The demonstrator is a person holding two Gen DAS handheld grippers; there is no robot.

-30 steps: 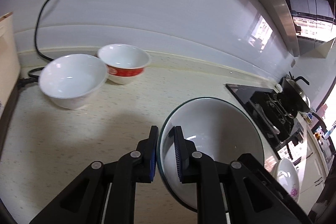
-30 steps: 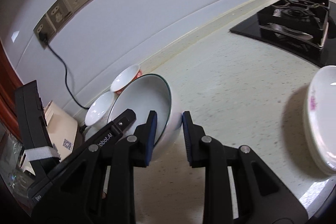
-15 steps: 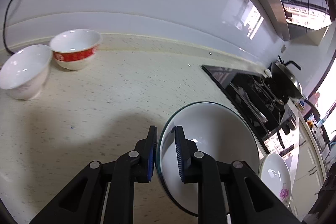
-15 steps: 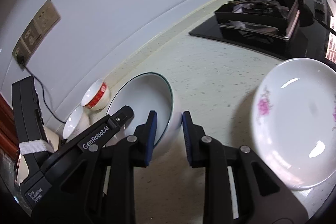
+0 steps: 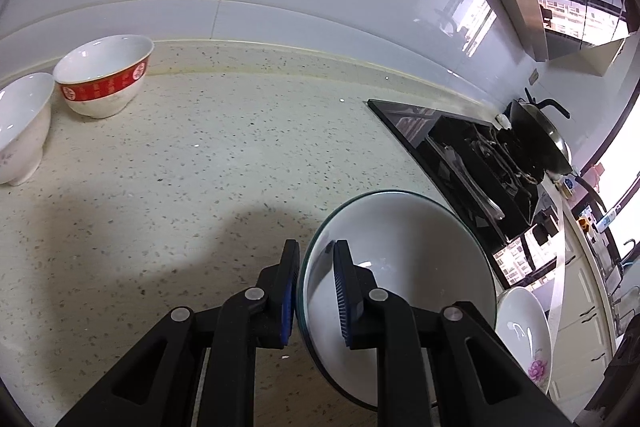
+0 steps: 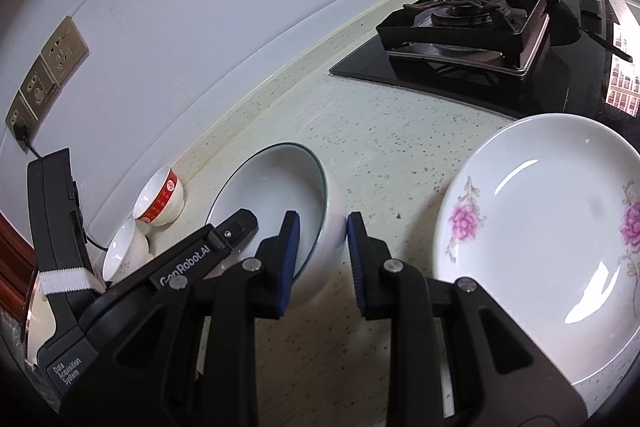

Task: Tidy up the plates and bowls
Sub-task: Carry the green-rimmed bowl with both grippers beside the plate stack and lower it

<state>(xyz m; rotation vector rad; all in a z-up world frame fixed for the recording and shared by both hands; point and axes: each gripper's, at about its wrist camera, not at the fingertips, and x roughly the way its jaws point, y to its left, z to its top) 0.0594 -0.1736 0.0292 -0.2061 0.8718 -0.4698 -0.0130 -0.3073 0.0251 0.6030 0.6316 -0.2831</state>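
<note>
- Spanning the whole scene, the speckled countertop [image 5: 200, 155] carries all the crockery; the gas hob [image 6: 472, 27] bounds it at one end.
- Flowered plate [image 6: 552, 239]: lies flat near the counter's front edge, just beside the hob; seemingly the base on which a stack is to be built.
- Green-rimmed bowl [image 5: 404, 267]: tilted, its rim nipped by the left gripper [image 5: 314, 287], one finger inside and one outside, jaws clamped on the wall. It sits between the small bowls and the flowered plate; whether its foot touches the counter cannot be told. Probably held by the rim so it can be carried across to the plate.
- Right gripper [image 6: 320, 255]: jaws apart, holding nothing, the bowl's near wall between its fingers; likely poised to steady the bowl.
- Red-banded bowl [image 5: 104, 79]: upright by the backsplash.
- Plain white bowl [image 5: 20, 123]: upright, just beside the red-banded one; both untouched, awaiting sorting.
</note>
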